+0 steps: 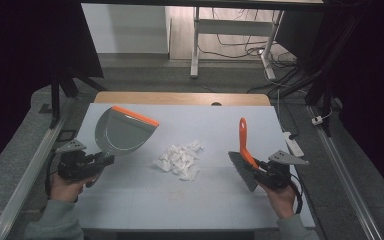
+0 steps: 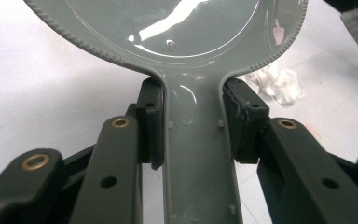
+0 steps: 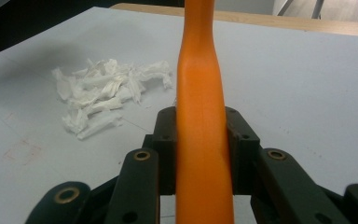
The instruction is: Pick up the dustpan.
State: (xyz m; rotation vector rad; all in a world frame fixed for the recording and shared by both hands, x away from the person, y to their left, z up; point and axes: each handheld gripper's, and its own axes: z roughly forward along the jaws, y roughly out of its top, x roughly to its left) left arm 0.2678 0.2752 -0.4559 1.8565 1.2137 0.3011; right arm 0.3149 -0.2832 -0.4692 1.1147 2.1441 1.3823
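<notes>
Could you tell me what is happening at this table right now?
A person is set up to sweep. The left gripper is shut on the handle of a grey dustpan, and the right gripper is shut on the orange handle of a brush. A pile of torn white paper scraps lies on the table between the two tools, with neither tool touching it.

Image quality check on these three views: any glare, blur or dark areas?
Left gripper view: white glare streaks on the glossy dustpan; paper scraps behind it look soft. Right gripper view: even light, the orange brush handle slightly soft up close, the scraps sharper. High view: table evenly lit, the surroundings on both sides nearly black.
</notes>
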